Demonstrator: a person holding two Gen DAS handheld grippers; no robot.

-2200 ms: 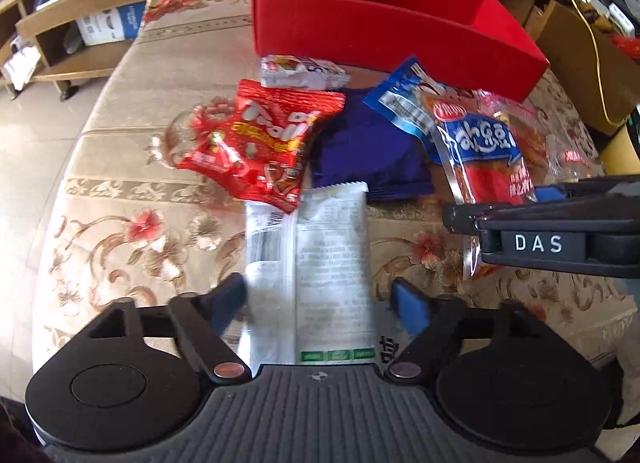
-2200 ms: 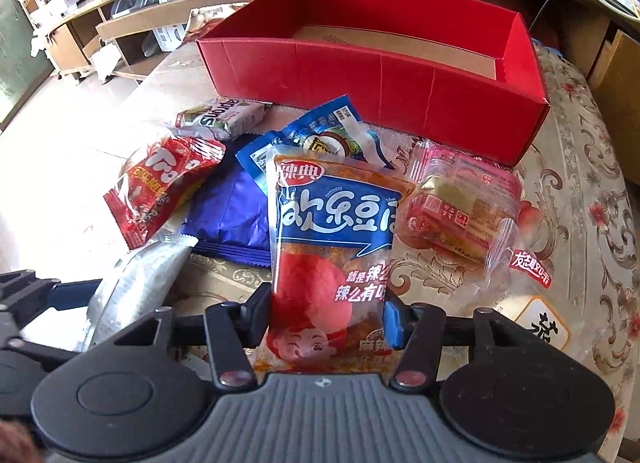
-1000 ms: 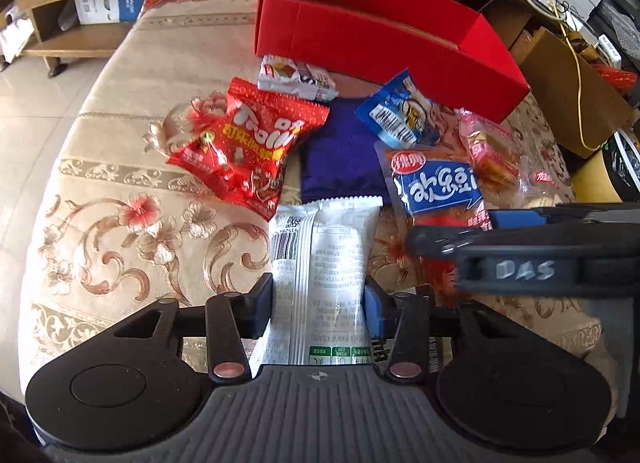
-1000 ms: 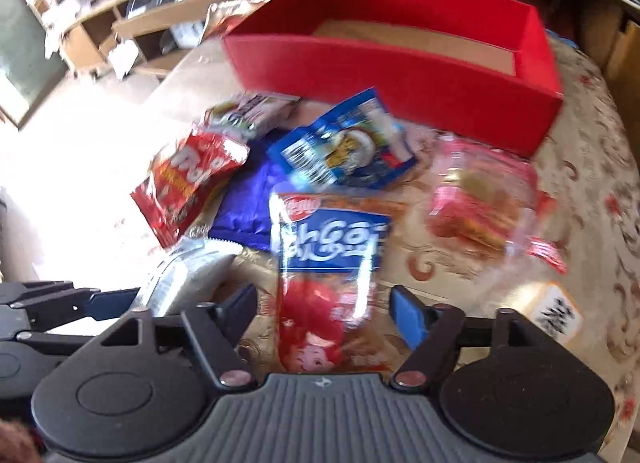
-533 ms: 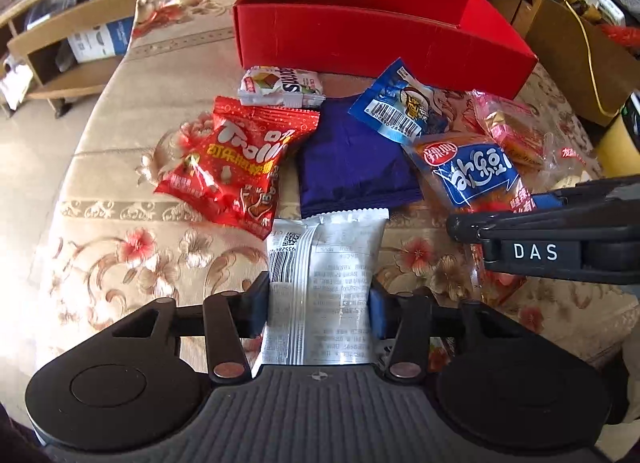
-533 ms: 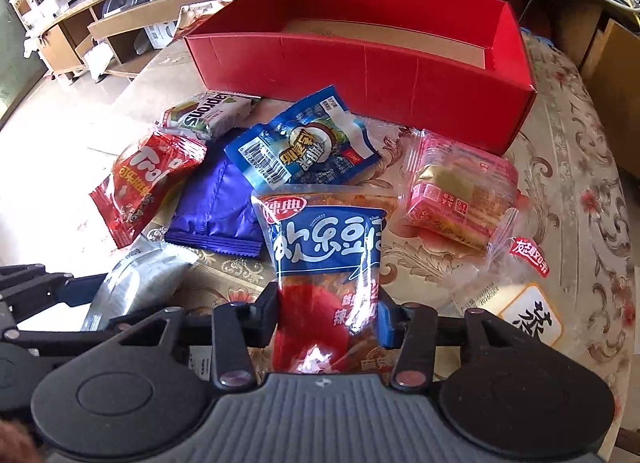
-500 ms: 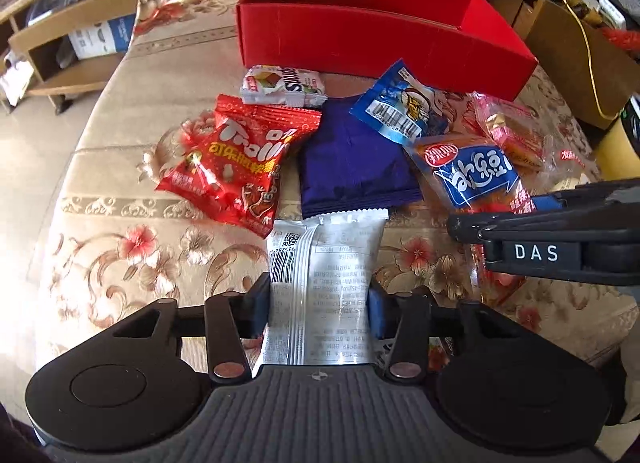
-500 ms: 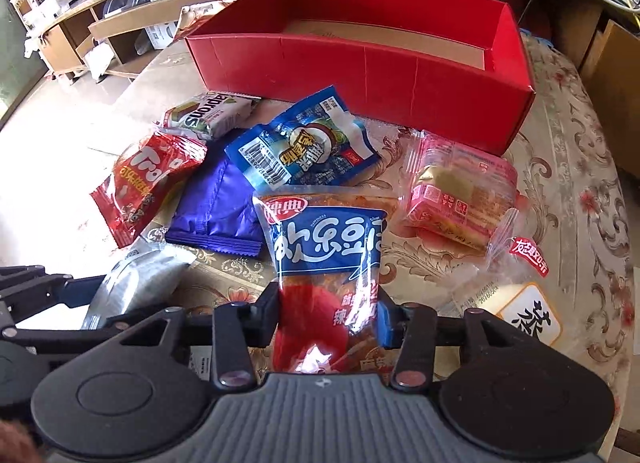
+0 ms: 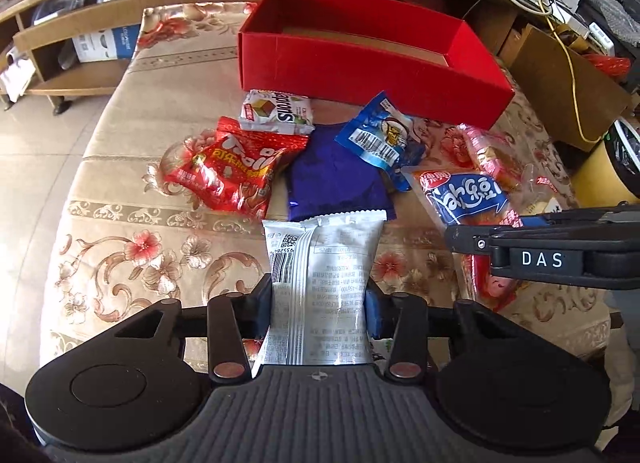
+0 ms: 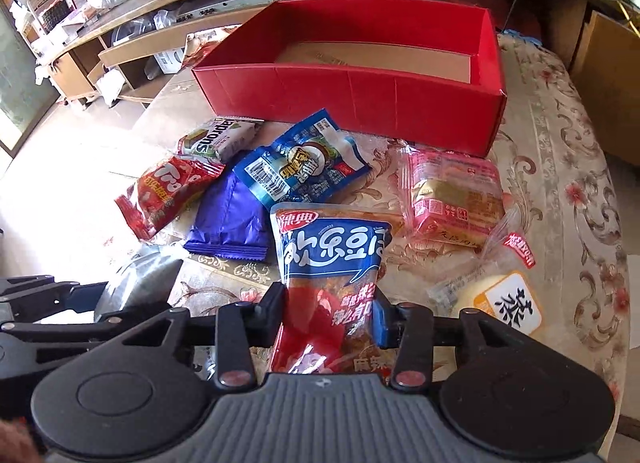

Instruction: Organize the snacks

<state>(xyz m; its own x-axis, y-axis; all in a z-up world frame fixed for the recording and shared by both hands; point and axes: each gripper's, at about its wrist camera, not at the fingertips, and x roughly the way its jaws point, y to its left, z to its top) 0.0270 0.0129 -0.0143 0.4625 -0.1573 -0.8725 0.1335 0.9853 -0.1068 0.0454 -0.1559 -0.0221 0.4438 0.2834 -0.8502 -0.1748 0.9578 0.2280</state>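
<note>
Two grippers each hold one snack packet above a worktop covered with a floral cloth. Along the far edge of the worktop stands an open red box with a bare cardboard floor.

Loose items, from the left edge toward the right edge:
- A red candy bag lies flat, nearest the left edge.
- A small white wafer pack lies just in front of the near left corner of the red box.
- A purple packet lies at the centre, beside the red candy bag.
- A blue barcoded packet rests partly on the far right corner of the purple packet.
- A pink clear-wrapped cake lies near the right end of the red box.
- A clear bag with a yellow label lies nearest the right edge.

Left gripper: the fingers are narrow and clamped on the sides of a silver-white packet, printed back face up, its far end pointing toward the purple packet.

Right gripper: the fingers are narrow and pressed on the lower half of a blue-and-red tofu snack bag, whose upper end points toward the red box. The right gripper's body is visible at the right side of the left wrist view.
</note>
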